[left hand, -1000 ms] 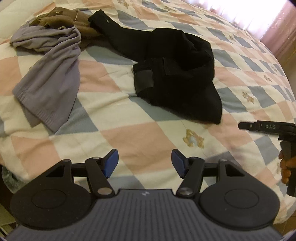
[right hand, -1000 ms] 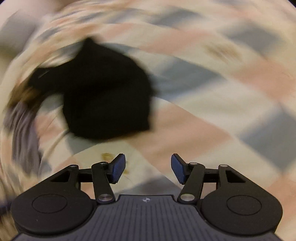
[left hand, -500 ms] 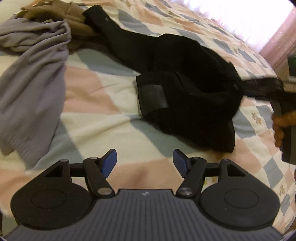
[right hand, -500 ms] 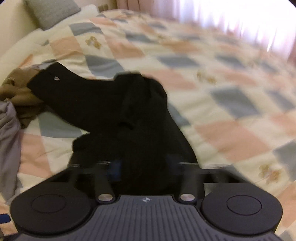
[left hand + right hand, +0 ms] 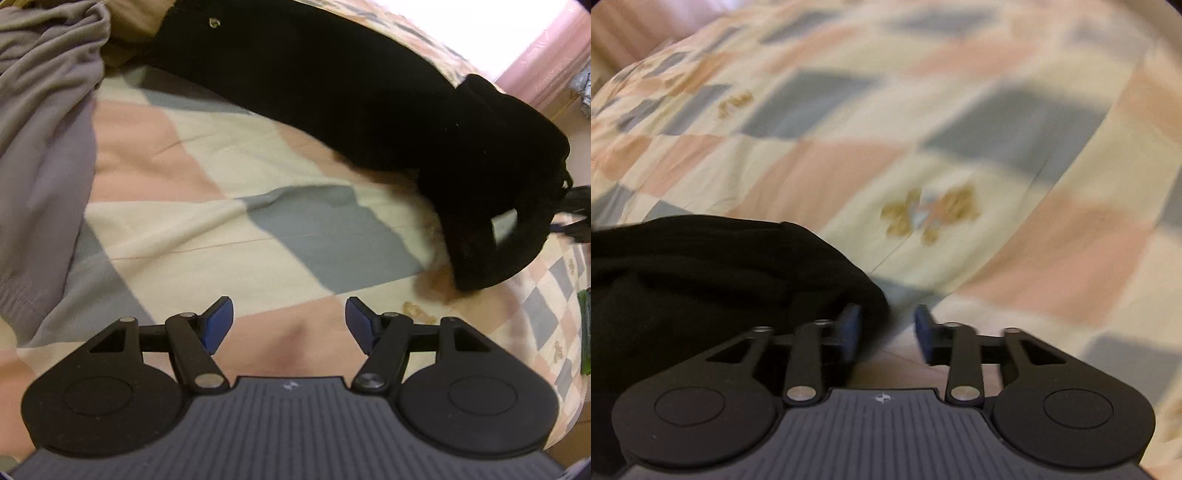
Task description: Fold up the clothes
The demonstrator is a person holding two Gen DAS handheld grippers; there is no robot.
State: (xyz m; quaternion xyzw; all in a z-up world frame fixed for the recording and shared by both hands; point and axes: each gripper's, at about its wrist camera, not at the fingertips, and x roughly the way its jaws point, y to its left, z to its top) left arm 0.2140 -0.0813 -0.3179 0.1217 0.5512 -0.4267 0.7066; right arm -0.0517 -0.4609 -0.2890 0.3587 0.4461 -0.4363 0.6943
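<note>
A black garment [image 5: 369, 92] lies stretched across the checked bedspread [image 5: 258, 229], from top left to the right edge, where its end hangs bunched and lifted. My left gripper [image 5: 289, 325] is open and empty, low over the bedspread, short of the garment. In the right wrist view the black garment [image 5: 701, 277] fills the lower left. My right gripper [image 5: 886, 332] has its jaws partly open, with the garment's edge at the left finger [image 5: 849, 326]; the view is blurred and I cannot tell if cloth is pinched.
A grey garment [image 5: 44, 147] lies crumpled at the left, with a brown garment [image 5: 136, 22] behind it at the top. Pink curtains [image 5: 546, 55] stand at the far right past the bed's edge. Bare checked bedspread [image 5: 960, 166] spreads ahead of the right gripper.
The left gripper moved closer to the bed. The black garment has been pulled out longer toward the right and its right end lifted. The right gripper swung to the garment's edge and its jaws narrowed.
</note>
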